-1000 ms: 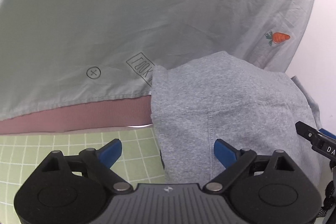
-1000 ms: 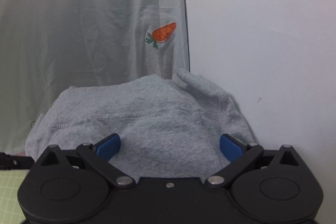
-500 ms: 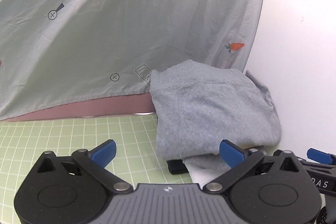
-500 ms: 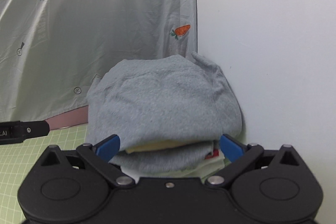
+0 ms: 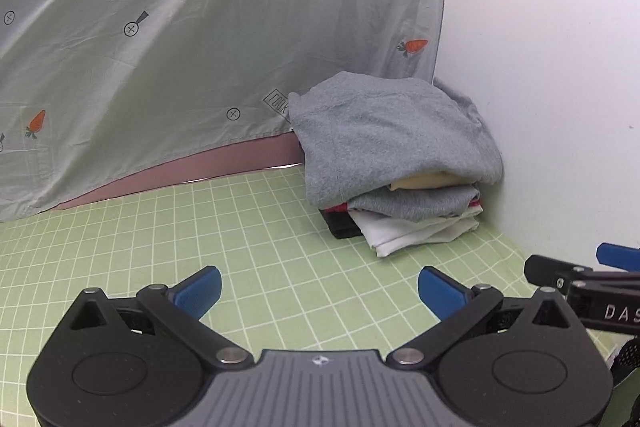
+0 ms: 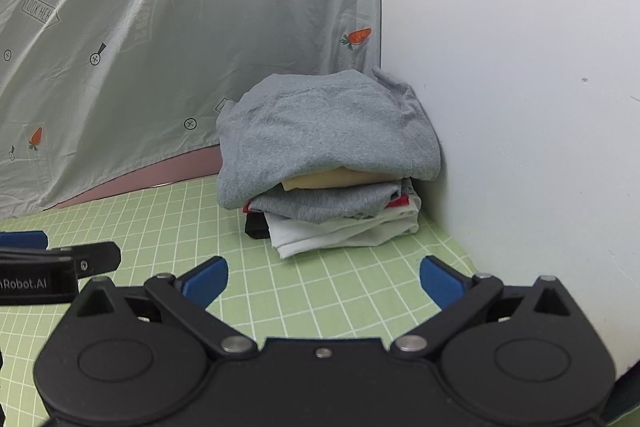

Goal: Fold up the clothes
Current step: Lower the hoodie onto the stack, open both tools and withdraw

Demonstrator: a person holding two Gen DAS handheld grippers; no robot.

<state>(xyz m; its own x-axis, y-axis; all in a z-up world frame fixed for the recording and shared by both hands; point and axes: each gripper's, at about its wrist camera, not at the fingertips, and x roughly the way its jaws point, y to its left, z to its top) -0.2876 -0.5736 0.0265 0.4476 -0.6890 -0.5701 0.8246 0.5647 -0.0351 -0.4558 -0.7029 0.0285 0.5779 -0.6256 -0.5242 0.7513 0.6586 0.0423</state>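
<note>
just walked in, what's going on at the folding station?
A person is folding clothes with a handheld gripper in each hand. Right now neither holds anything: the left gripper and right gripper are both open over the green grid mat, short of the stack. The folded stack sits in the corner against the white wall, a grey garment on top, with cream, grey, red, white and black layers below. A carrot-print sheet hangs behind it.

- Pretty bright, even light overall, nothing blown out.
- Light glows through the top of the printed sheet [image 5: 224,39], so it's backlit up there.
- Soft shadows only, under the clothes stack [image 6: 328,163].
- Sharp focus, heavy fisheye bending, dark corners.
</note>
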